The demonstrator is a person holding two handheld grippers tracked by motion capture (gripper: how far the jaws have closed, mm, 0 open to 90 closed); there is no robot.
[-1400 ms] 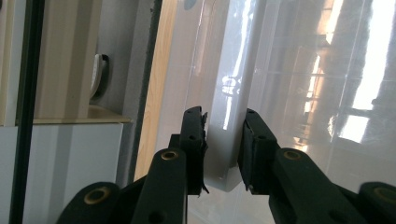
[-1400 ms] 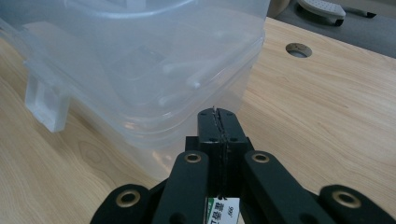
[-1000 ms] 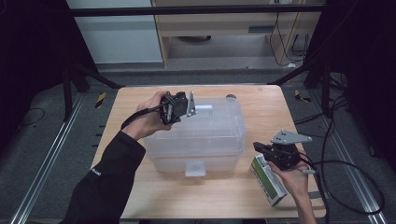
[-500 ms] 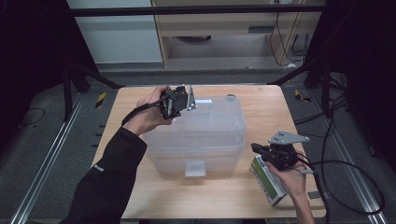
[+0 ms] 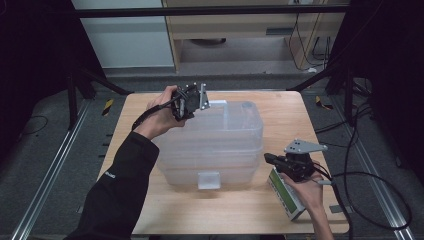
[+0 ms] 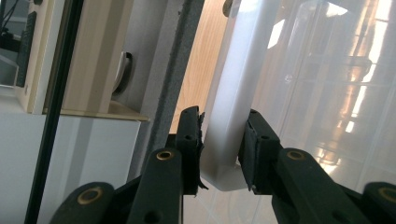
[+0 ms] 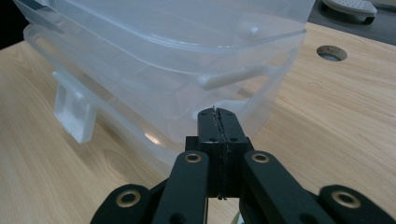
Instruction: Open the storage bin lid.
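You've got a stack of clear plastic bins (image 5: 220, 145) sitting upside down mid-table (image 5: 235, 220), nested one over another; nothing visible inside them through the translucent walls. Walls are smooth and glossy with rounded corners, stepped rims, and a small square latch tab (image 5: 208, 180) on the near side. Your left gripper (image 5: 192, 102) is at the far-left top corner of the stack, jaws closed partway onto a white opaque flat tab (image 6: 227, 135) there, pads touching both faces. Your right gripper (image 5: 272, 160) sits low at the stack's near-right corner, jaws pressed fully together with nothing between them, tip just beside the bin wall. A green-and-white box (image 5: 286, 196) lies flat on the light wood-grain tabletop under your right hand (image 5: 307, 187).
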